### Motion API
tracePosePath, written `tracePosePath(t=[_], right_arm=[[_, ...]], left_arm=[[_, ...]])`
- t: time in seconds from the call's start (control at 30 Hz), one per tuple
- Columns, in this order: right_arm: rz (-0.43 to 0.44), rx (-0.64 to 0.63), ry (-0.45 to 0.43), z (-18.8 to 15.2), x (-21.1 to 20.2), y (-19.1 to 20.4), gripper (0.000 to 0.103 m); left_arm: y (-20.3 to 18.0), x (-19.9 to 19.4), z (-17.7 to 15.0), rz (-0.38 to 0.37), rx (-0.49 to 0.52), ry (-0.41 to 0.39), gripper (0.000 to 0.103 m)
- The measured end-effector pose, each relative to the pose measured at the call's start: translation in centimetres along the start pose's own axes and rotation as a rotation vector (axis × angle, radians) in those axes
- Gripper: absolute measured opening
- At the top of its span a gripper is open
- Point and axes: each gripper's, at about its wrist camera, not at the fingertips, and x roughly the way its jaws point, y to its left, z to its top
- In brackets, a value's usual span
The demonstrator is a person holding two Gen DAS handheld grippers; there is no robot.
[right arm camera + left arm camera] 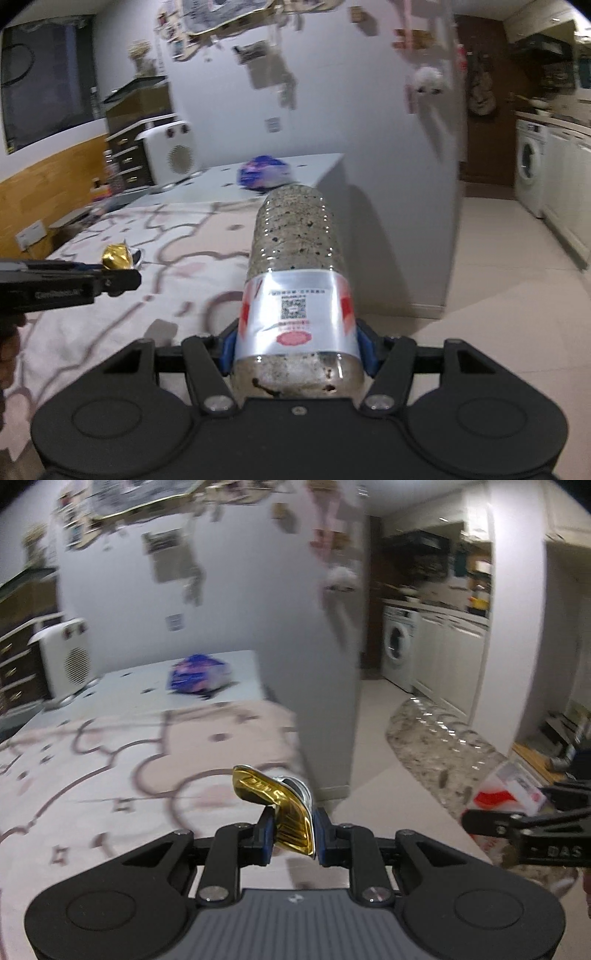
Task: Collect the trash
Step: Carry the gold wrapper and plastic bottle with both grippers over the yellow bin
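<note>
Your left gripper [293, 834] has its blue pads closed on a crumpled gold wrapper [284, 808]. The foil stands up out of the narrow gap and curls toward 11 o'clock, and its embossed writing is too creased to read. Your right gripper [299, 350] is pinched around a clear plastic bottle [299, 288], squeezing it at the label band. The bottle points straight ahead toward 12 o'clock, and through its clear wall you see a speckled, grainy texture. The label [297, 321] carries a QR code, small print too fine to read, red patches at both sides and a pink oval below.

In the left wrist view, the other gripper at 3 o'clock shows the letters "DAS". In the right wrist view, the print on the tool at 9 o'clock is blurred.

Both loads hang over the pink patterned cloth [122, 775]. Its right edge runs from 6 toward 12 o'clock, and past it lies open tiled floor [509, 280] leading toward a washing machine [530, 170] at 2 o'clock. A purple bag [264, 173] sits on the white tabletop [147, 690] near 12 o'clock, with a white heater [171, 155] at 11.
</note>
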Motion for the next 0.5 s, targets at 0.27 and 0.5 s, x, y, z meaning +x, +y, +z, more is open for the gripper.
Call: tracePosePath(t=[0.27, 0.5], right_arm=[[-0.092, 0.054, 0.006, -1.5, -1.5, -5.7, 0.062], [-0.166, 0.125, 0.024, -3.1, -1.9, -10.8, 0.062]], left_arm=[[-8.3, 2.2, 0.6, -0.1, 0.079, 0.027, 0.023], [-14.6, 5.2, 0.8, -0.158, 0.104, 0.05, 0.023]])
